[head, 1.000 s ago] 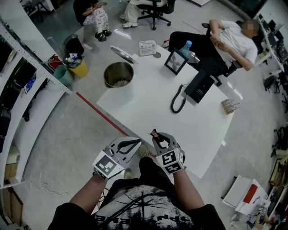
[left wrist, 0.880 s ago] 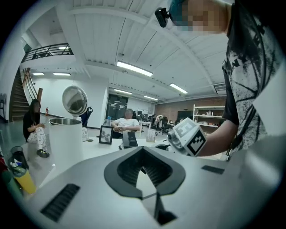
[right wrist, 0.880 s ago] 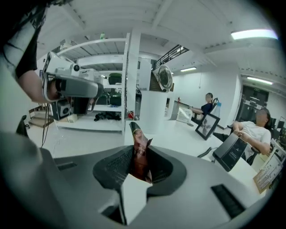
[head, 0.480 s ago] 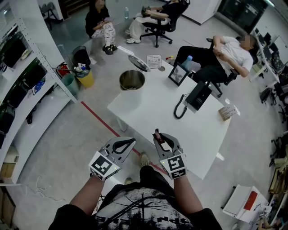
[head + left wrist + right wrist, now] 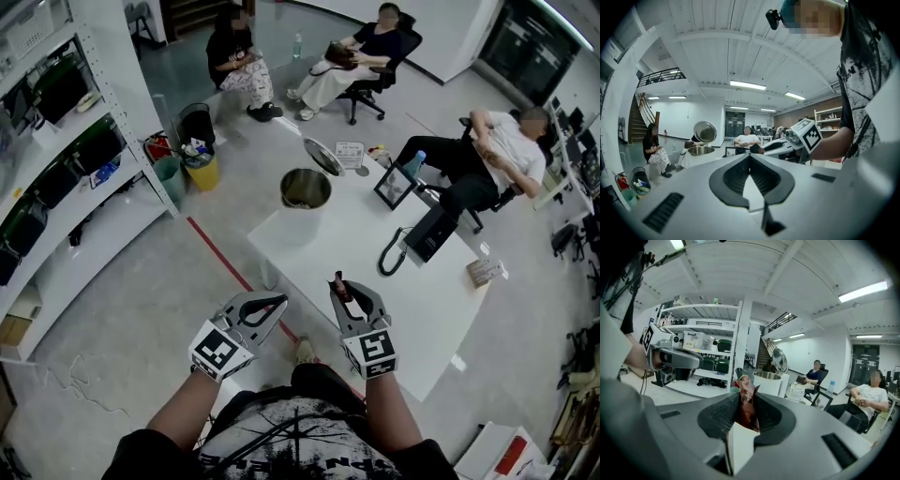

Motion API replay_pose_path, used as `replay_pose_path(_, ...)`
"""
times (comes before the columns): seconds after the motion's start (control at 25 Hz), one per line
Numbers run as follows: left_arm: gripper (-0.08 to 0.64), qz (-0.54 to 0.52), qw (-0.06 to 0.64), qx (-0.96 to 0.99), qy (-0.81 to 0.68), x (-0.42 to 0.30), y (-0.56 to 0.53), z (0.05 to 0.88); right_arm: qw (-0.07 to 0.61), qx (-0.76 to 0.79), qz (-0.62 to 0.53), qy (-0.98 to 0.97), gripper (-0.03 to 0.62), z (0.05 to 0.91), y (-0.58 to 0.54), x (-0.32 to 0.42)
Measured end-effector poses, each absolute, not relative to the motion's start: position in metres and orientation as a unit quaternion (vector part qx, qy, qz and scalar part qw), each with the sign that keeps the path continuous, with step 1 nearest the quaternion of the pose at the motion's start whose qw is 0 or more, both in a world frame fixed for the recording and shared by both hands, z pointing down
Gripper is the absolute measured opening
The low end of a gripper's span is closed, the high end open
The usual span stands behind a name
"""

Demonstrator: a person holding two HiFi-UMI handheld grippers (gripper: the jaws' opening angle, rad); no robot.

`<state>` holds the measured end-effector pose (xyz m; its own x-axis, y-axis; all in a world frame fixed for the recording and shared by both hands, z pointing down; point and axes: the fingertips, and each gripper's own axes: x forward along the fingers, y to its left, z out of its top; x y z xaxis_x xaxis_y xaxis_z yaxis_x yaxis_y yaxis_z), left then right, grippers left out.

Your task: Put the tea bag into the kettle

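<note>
I have the right gripper (image 5: 343, 284) clamped on the tea bag (image 5: 747, 401). The dark reddish sachet stands upright between the ribbed pads, its crimped top poking out above them. It is held in the air. In my head view the gripper sits over the near edge of the white table (image 5: 403, 309), low at about 6 o'clock, pointing toward 12. The left gripper (image 5: 280, 302) hangs just beside it at its 9 o'clock, off the table and over the grey floor. Its jaws are together with nothing between them.

The kettle (image 5: 306, 188), an open steel pot, stands on the table's far corner. That is roughly 11 o'clock from the right gripper and well apart from it. Its round lid (image 5: 323, 156) stands tilted open at the rim's 1 o'clock side. A small printed card (image 5: 350, 153) stands just beyond the lid. A dark picture frame (image 5: 392, 186) stands at the kettle's 3 o'clock, and a black desk telephone (image 5: 431, 232) with a coiled cord lies at its 4 o'clock.

A person leans back in a chair at the table's 2 o'clock. A yellow bucket (image 5: 202, 172) stands on the floor at the kettle's 10 o'clock, by the white shelving (image 5: 66, 202).
</note>
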<state>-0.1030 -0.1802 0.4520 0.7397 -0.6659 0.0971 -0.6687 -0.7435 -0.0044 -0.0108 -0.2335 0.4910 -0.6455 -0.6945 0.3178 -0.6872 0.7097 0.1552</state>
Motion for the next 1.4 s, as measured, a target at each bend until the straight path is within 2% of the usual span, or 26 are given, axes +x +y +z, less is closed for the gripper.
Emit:
replay_pose_path(0.68,0.008,0.055,0.006,0.875,-0.481,-0.11,-0.281,0.428,0.156,0.261,-0.042,-0.952,0.101,0.467,-0.364,-0.042)
replay_pose_path(1.4,0.008,0.051,0.03,0.896,-0.44,-0.141,-0.353,0.438,0.153,0.289,-0.014,-0.945,0.101,0.476,-0.435,-0.082)
